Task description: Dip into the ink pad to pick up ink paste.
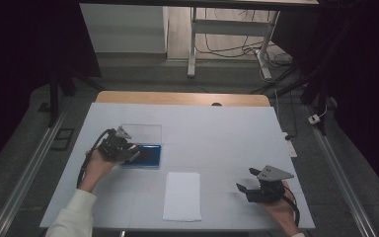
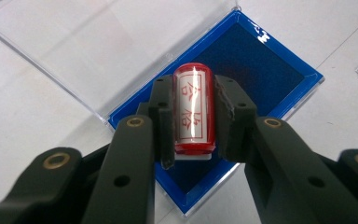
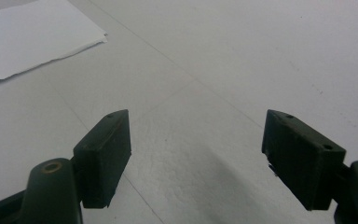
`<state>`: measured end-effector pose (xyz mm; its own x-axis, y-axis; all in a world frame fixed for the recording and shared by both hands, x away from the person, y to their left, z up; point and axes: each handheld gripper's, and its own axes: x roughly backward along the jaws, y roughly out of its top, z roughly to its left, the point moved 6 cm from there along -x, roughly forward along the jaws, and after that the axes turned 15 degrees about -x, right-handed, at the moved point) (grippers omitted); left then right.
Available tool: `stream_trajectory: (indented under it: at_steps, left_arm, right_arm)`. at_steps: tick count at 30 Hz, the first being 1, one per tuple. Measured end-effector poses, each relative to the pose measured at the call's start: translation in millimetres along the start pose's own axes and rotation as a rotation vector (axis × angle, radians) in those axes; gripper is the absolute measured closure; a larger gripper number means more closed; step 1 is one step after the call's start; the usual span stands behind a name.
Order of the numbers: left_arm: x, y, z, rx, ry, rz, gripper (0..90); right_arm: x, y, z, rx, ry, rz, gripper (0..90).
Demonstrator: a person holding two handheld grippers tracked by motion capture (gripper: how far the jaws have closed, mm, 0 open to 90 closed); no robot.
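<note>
Pressure should stay even as we lower the stamp [image 2: 194, 108], clamped in our left tongs [image 2: 193, 122], onto the ink pad [image 2: 265, 65] below, right tongs [image 3: 196, 154] wide open, empty.

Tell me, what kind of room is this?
Probably a lab or workshop set up for recording, not a home. A white-covered table stands between dark curtains, with loose cables on the floor behind. The left gripper holds a red stamp over a blue ink pad.

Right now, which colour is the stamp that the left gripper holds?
Red, with a white label bearing red characters. The stamp shows best in the left gripper view.
</note>
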<state>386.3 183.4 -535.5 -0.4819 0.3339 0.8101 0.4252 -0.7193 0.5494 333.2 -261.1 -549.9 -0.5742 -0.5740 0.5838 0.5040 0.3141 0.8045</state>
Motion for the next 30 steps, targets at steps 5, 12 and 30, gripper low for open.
stream_trajectory:
  at_steps: [5,12,30]
  left_arm:
    - [-0.6,0.6,-0.5,-0.003,0.005,0.006,70.3]
    - [-1.0,0.7,-0.5,0.008,0.003,0.018,70.3]
    - [-5.4,3.1,-5.5,-0.025,0.033,0.081,70.6]
  right_arm:
    - [-0.2,-0.1,0.4,-0.001,0.0,0.001,23.4]
    - [0.1,0.2,-0.1,0.001,-0.002,-0.002,23.4]
    - [0.4,0.9,1.6,0.006,-0.009,0.002,23.4]
